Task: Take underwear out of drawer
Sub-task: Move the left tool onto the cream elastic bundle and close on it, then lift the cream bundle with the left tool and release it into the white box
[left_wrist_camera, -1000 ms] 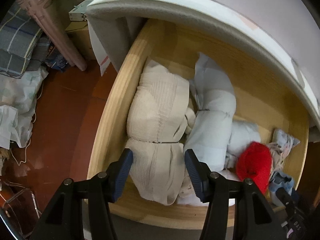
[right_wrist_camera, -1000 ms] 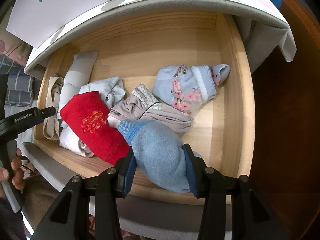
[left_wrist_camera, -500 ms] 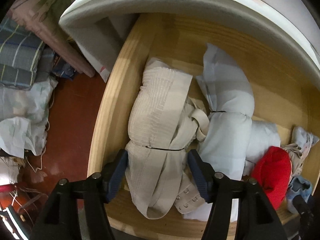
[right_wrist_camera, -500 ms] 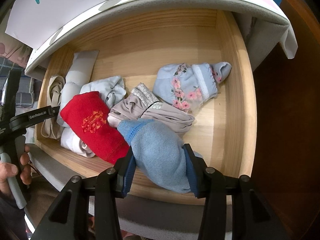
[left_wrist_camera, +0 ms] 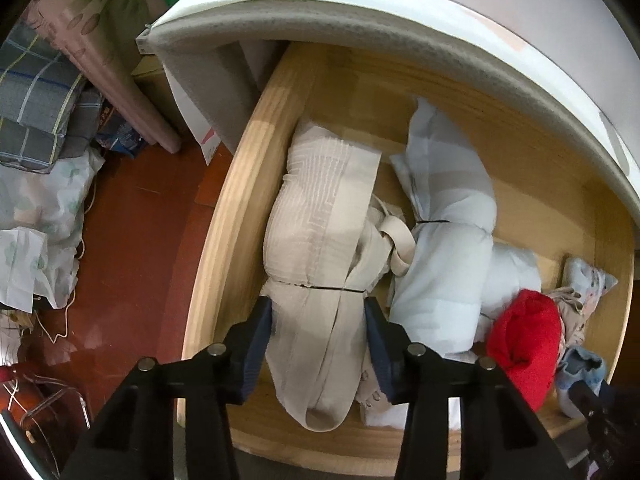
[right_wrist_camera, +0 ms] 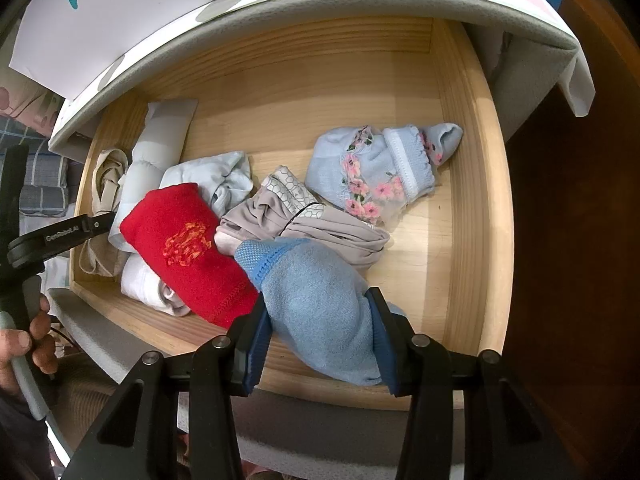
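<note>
An open wooden drawer [left_wrist_camera: 224, 216] [right_wrist_camera: 472, 200] holds several folded pieces of underwear. My left gripper [left_wrist_camera: 318, 340] has its jaws on both sides of a beige ribbed garment [left_wrist_camera: 320, 208] at the drawer's left end, the fingers pressing its lower part. My right gripper [right_wrist_camera: 318, 336] is shut on a light blue rolled garment [right_wrist_camera: 316, 300] near the drawer's front edge. A red piece [right_wrist_camera: 184, 240] [left_wrist_camera: 524, 336], a grey-beige piece [right_wrist_camera: 304, 220], a floral blue piece [right_wrist_camera: 372, 172] and pale blue rolls [left_wrist_camera: 444, 240] lie between them.
A white foam-edged top [left_wrist_camera: 360, 16] [right_wrist_camera: 280, 12] overhangs the back of the drawer. Left of the drawer, piles of cloth and bags [left_wrist_camera: 36, 160] lie on the red floor. A dark wooden panel [right_wrist_camera: 568, 240] stands to the right.
My left gripper has moved in over the beige garment and its jaws have narrowed onto it. My right gripper stays shut on the blue roll, unmoved.
</note>
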